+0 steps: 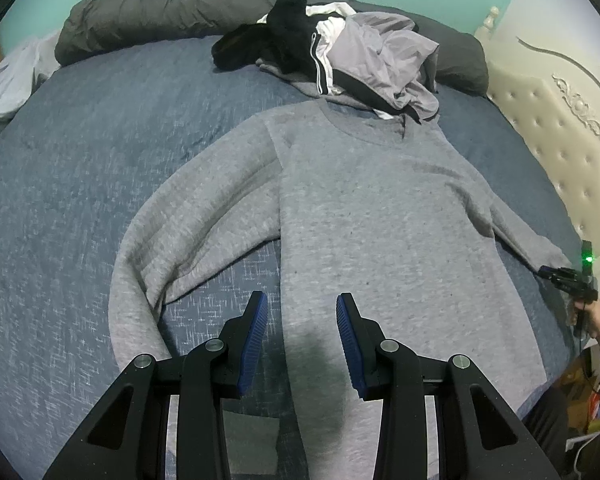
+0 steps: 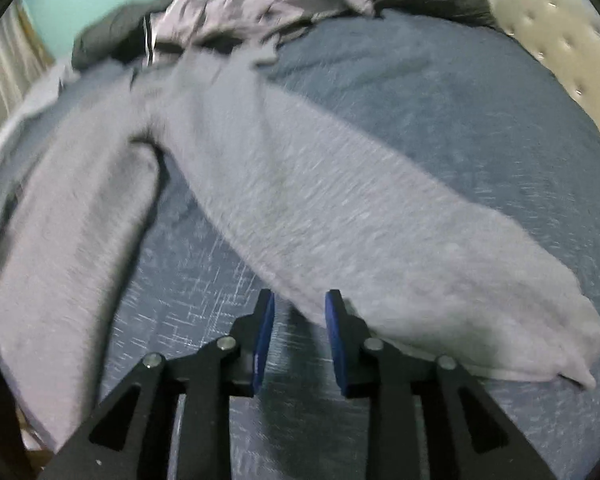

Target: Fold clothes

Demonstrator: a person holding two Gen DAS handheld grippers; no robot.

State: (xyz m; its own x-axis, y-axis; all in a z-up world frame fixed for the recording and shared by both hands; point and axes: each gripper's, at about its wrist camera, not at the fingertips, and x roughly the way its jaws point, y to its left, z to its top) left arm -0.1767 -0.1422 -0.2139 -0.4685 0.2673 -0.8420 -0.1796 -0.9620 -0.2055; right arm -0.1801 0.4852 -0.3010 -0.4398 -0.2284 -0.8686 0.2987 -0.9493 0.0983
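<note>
grey sweatshirt (image 1: 380, 216) lies flat on the blue bedspread (image 1: 80, 184), clothes pile (image 1: 340, 52) at twelve o'clock. left gripper (image 1: 302, 320) hovers over its hem, jaws apart, empty. right gripper (image 2: 300, 312) narrow, gripping nothing, beside the sleeve (image 2: 380, 240).

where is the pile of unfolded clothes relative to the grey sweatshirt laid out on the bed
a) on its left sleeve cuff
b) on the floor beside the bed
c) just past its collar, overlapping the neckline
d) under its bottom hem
c: in the left wrist view the pile of clothes sits at the far end of the grey sweatshirt, its edge lying over the collar on the blue bedspread.
</note>
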